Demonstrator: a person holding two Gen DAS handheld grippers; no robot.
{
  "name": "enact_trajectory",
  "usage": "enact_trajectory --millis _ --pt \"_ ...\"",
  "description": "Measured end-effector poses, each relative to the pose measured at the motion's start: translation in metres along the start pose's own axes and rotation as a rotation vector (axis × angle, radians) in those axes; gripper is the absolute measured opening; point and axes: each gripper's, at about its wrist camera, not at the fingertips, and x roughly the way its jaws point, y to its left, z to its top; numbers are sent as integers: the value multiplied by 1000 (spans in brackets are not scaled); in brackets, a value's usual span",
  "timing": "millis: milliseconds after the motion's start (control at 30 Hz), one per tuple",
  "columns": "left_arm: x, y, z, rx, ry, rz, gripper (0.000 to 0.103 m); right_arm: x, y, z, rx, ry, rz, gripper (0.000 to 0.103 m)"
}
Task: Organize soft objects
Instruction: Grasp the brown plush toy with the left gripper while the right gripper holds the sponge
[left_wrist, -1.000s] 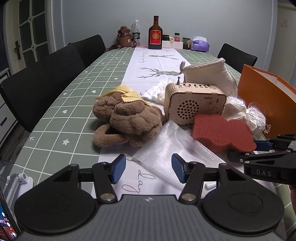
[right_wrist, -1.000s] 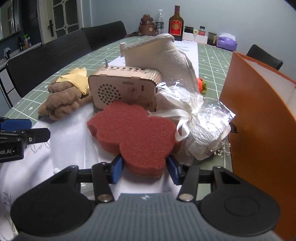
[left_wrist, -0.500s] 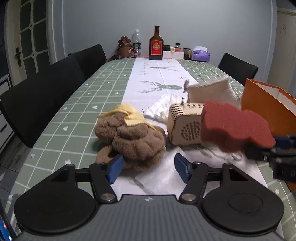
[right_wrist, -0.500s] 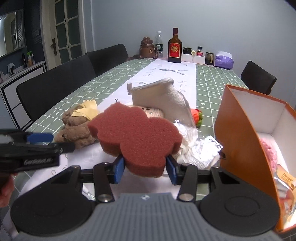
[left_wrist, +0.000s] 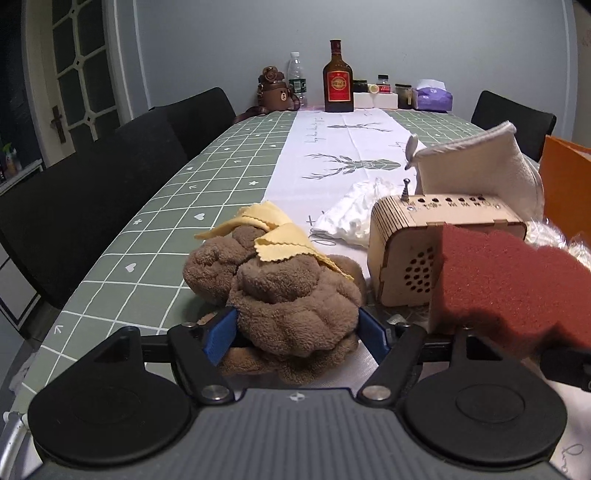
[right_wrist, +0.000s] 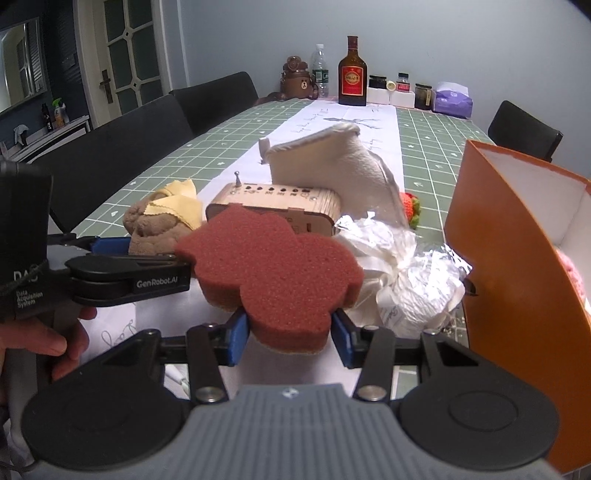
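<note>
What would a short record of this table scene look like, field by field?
Right gripper: shut on the red sponge, held above the table
Left gripper: open, its fingers either side of the brown plush toy
On the plush: a yellow cloth
Behind the sponge: a wooden radio and a cream fabric pouch
At right: an open orange box
Surface: green checked tablecloth
</note>
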Motion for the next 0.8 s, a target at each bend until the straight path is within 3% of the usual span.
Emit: enact_trajectory --millis 167,233,400,533,600,700,800 --pt "-4 -2 -4 48 -16 7 42 -1 -1 -3 9 3 8 47" --pt "-11 -5 -4 113 -46 23 35 -3 -2 -4 5 -4 12 47" --pt "-30 -15 2 325 -106 96 33 -9 -5 -4 10 -21 16 47" --pt "-45 -29 4 588 -121 165 33 -14 -6 -4 13 -26 26 47" --pt "-48 -40 -2 779 -100 192 33 -17 -6 -3 9 -30 33 47" --pt "-49 -52 -24 1087 -82 250 33 -22 -7 -3 -1 -36 40 48" --pt "-50 -56 -43 1267 -64 267 33 -26 -7 -3 -13 -40 36 48"
